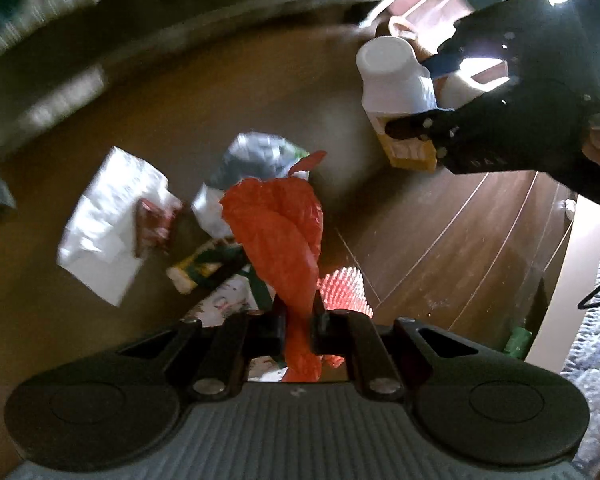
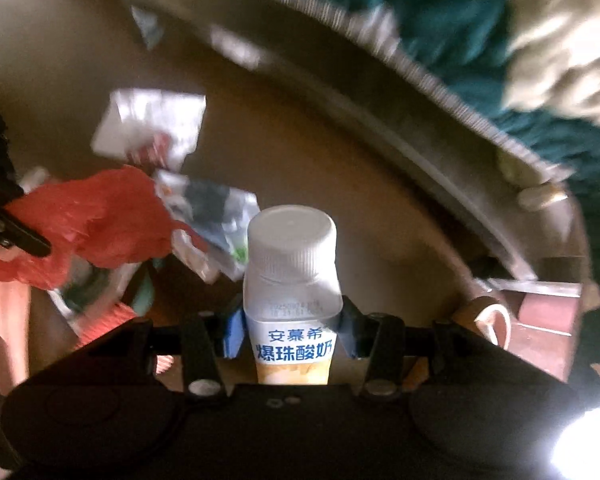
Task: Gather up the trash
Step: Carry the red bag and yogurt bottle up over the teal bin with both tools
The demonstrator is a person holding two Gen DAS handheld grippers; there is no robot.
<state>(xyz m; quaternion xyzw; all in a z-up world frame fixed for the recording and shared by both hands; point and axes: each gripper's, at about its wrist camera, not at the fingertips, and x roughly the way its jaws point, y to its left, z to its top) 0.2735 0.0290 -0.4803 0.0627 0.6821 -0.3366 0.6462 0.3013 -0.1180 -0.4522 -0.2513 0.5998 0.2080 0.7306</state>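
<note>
Carry stage: both grippers loaded, deposit pending.

Nearest, the left gripper (image 1: pixel 298 316) is clamped on the twisted neck of a red plastic bag (image 1: pixel 276 224), which stands up between its fingers; the right gripper (image 2: pixel 290 330) pinches a yoghurt bottle (image 2: pixel 292 280) at its shoulder, cap pointing forward. Beyond, loose wrappers (image 1: pixel 256 156) and white paper (image 1: pixel 112 220) lie on the brown table (image 1: pixel 220 100). Judgement: the bag needs opening before the bottle can go in.
</note>
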